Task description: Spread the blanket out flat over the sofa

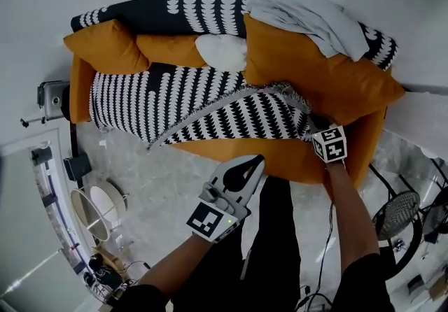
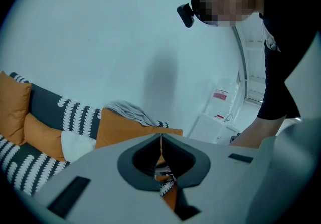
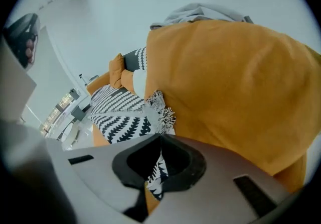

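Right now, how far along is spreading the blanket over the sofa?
Partly done: the blanket already covers the left of the sofa seat. In hand: the right gripper is shut on its right end, where a flap lies folded back diagonally. Left: pull that end over the uncovered orange right side and smooth it; the left gripper is shut, empty.

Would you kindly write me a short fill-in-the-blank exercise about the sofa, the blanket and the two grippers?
1. The right gripper is shut on the black-and-white ___.
2. The left gripper, jaws together, holds ___.
3. The grey cloth lies draped over a large ___ cushion.
Missing words: blanket; nothing; orange.
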`<action>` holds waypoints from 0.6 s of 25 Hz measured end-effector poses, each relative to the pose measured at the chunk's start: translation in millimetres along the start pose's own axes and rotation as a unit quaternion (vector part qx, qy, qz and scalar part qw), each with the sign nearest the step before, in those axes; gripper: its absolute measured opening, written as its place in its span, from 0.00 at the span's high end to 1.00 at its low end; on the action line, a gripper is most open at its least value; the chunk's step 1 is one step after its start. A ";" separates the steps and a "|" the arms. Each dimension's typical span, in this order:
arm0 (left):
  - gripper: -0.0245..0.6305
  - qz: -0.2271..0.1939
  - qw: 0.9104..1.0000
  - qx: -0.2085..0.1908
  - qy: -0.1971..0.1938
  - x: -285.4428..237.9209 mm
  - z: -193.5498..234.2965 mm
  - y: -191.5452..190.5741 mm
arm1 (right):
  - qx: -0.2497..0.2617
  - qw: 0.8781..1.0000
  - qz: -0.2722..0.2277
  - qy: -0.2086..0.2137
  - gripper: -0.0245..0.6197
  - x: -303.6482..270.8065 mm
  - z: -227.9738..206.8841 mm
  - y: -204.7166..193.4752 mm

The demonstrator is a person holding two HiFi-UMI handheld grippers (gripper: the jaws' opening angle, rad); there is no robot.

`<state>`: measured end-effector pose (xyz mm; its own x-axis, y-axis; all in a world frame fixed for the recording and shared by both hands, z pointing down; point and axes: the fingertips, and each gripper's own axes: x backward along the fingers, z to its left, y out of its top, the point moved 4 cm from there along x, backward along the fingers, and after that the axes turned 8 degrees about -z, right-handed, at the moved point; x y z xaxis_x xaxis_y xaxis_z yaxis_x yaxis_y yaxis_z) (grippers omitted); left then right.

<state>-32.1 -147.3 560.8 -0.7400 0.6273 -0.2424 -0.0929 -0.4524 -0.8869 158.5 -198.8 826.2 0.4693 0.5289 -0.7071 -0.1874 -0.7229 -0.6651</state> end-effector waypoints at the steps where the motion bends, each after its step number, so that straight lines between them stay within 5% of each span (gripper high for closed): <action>1: 0.94 0.003 1.000 0.000 -0.003 0.6 -2.9 0.3 | -0.004 1.000 0.001 0.002 0.90 10.0 4.3 -3.5; 8: 0.94 0.013 0.998 -0.009 -0.063 4.1 -32.9 0.7 | -0.016 1.000 0.010 -0.015 0.90 83.0 27.0 -34.9; 15: 0.94 0.011 0.993 -0.029 -0.110 32.6 -63.2 14.3 | -0.063 0.994 -0.002 -0.086 0.90 160.8 46.4 -74.7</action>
<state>-15.5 -93.3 515.4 -0.8697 0.4612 -0.1759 -0.0414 -0.4232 -0.9051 207.9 -39.2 751.0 0.3127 0.5927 -0.7422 -0.0701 -0.7649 -0.6404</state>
